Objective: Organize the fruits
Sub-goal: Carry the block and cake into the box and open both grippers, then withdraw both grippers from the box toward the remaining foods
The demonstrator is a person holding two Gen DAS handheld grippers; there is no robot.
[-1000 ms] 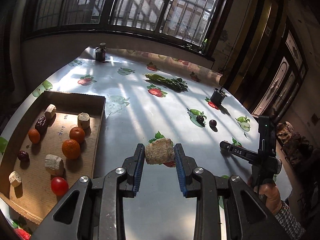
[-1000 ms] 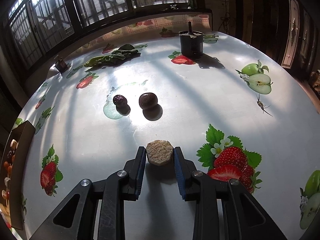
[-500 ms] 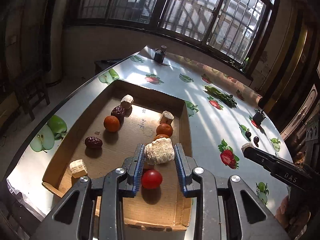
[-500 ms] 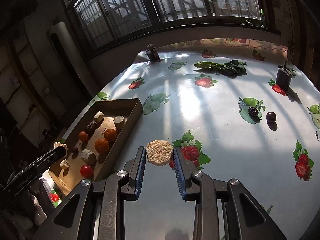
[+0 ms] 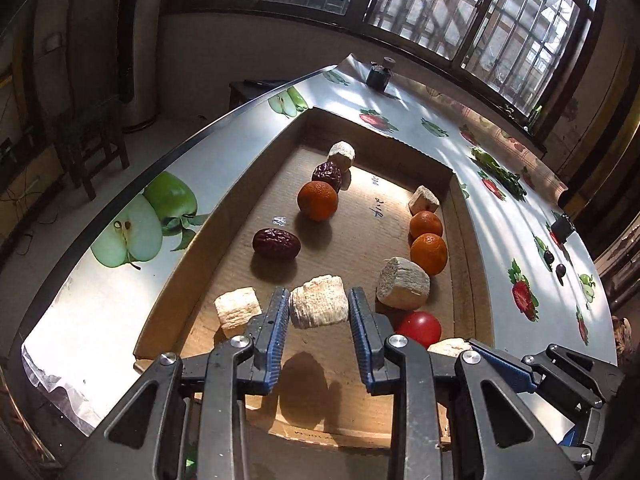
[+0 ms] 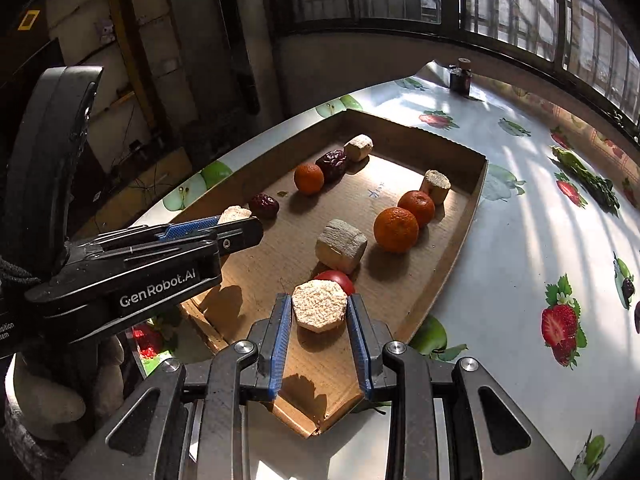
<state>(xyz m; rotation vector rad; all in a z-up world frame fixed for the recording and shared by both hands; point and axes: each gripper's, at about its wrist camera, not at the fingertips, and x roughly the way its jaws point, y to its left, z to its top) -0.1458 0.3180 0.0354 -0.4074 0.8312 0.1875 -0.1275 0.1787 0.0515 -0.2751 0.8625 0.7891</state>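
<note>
Your left gripper point(image 5: 319, 312) and right gripper point(image 6: 316, 314) each clench 1 pale chunk over the cardboard tray's point(image 5: 248, 168) near edge (fruit-print tablecloth point(image 6: 520, 240), barred windows behind).

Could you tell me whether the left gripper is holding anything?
Yes: left gripper is shut on a pale chunk, above the cardboard tray.

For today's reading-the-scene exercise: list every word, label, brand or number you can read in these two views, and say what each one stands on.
"GenRobot.AI": white print on the side of the left tool, seen from the right wrist.
Handwritten marks in dark ink on the floor of the cardboard tray: too scrawled to read.
Small white print at the left edge of the right wrist view, on the same tool's body: cut off, unreadable.
Nothing else is legible.
</note>
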